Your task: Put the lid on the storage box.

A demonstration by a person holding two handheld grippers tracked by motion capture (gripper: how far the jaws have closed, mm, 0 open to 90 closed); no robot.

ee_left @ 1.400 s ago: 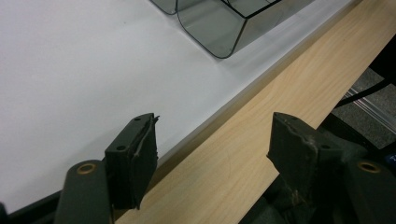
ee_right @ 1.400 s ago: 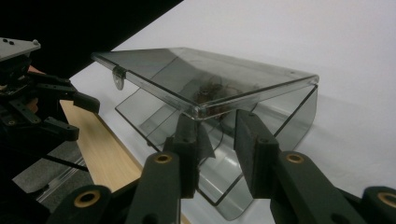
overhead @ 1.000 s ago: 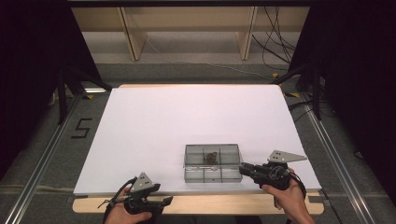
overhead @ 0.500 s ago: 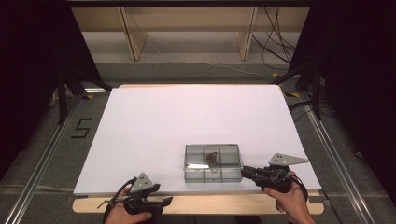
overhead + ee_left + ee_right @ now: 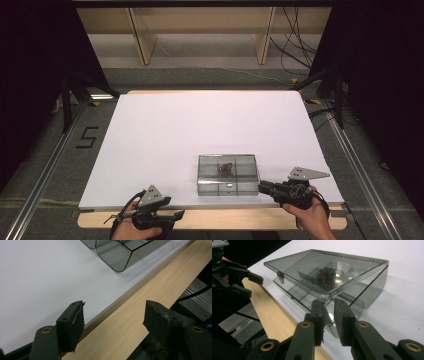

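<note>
Leftmost, with the left tongs: spread wide, holding nothing, parked over the wooden edge at the near side of the white surface, well apart from the work.

Further right, near the front of the surface, to the smoky clear box: lid tipped up at the corner nearest the right hand, so judged as opening begun but not finished. Inside, in a rear compartment, a small brownish clump, untouched.

Rightmost, with the right tongs: drawn narrow on the box's near corner, seemingly pinching a clear tab just under the lid, though hard to say whether lid or base through the see-through plastic.

Left to do: swinging the lid fully back, then dealing with the contents.

Hard to make out: the nature of the clump, the other compartments behind glare, and most of the box in the left gripper view, cut off at the top.
</note>
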